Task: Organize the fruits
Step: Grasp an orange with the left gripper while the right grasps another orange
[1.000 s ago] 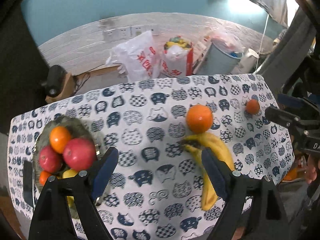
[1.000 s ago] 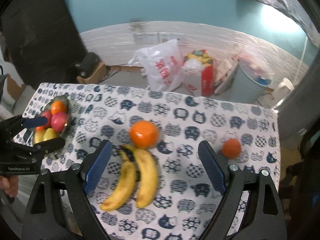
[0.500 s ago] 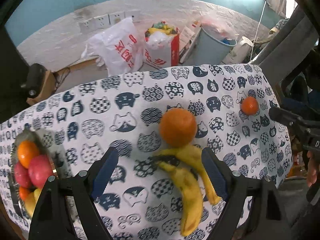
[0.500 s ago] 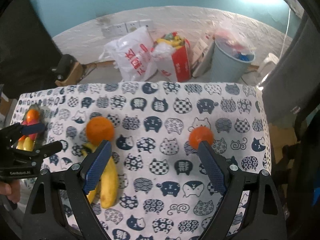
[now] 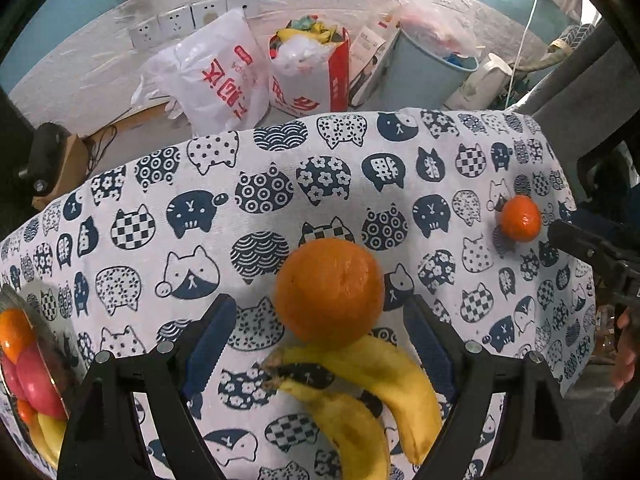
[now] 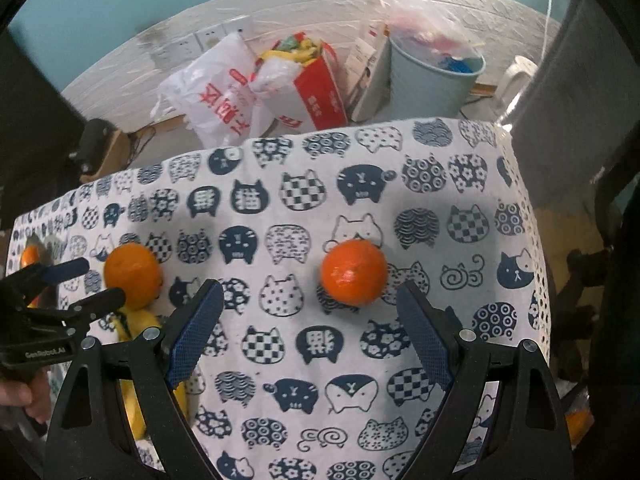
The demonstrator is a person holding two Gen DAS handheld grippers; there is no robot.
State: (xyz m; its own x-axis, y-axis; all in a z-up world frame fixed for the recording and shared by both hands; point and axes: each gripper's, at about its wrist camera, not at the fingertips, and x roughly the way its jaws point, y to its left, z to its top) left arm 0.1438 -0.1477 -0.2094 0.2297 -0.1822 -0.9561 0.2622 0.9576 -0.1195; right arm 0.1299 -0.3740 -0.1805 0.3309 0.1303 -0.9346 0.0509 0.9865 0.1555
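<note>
On the cat-print cloth (image 5: 280,168), both grippers' fingers spread empty over large orange (image 5: 329,289) and small orange (image 6: 354,272)

Small orange (image 6: 354,271) lies just beyond the gaping right hand-held gripper (image 6: 310,336)

Left wrist view: fruit bowl (image 5: 44,364) cut by the left edge, only a sliver of rim and part of its fruit in frame. Bananas (image 5: 384,396) run off the bottom edge, tips not visible; stem end tucked under the big orange (image 5: 329,288). Right gripper (image 5: 592,252) barely enters at the right edge, jaws unreadable there.

Right wrist view: bananas (image 6: 138,320) mostly hidden behind the left gripper (image 6: 86,282) and this gripper's own left finger. Bowl at the far left is too small and blurred to read. A hand (image 6: 18,396) is clipped at the left edge.
</note>
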